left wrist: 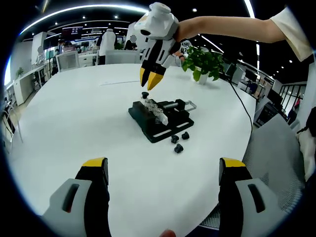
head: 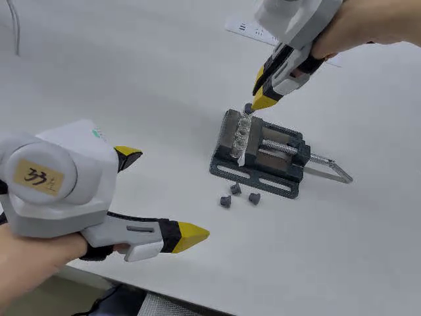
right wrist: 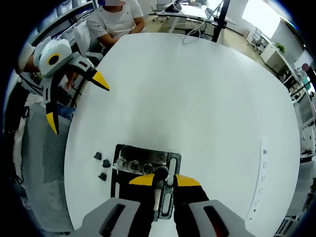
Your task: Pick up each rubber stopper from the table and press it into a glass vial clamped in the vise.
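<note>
On the white table, a dark bench vise is sitting with a row of clear glass vials clamped upright between its jaws. The right gripper is reaching down from the far side, held by a hand, and its yellow-tipped jaws are pinching a dark rubber stopper between them. That stopper is hanging right at the far end of the vial row, at the mouth of the end vial; whether it is touching the glass cannot be told. In the right gripper view the same stopper is lying between the two tips, directly over the vise.

Three loose stoppers are lying in a small cluster on the table just beside the near edge of the vise base, close to each other but apart from it.

The left gripper is hovering near the person at the table's edge, well apart from the vise, with its jaws spread wide and nothing between them. In the left gripper view both of its yellow tips are pointing toward the vise across bare tabletop.

A white power strip is lying on the table beyond the right gripper. A potted green plant is standing at the far rim of the table, and a person in a white T-shirt is sitting at the table's edge.
</note>
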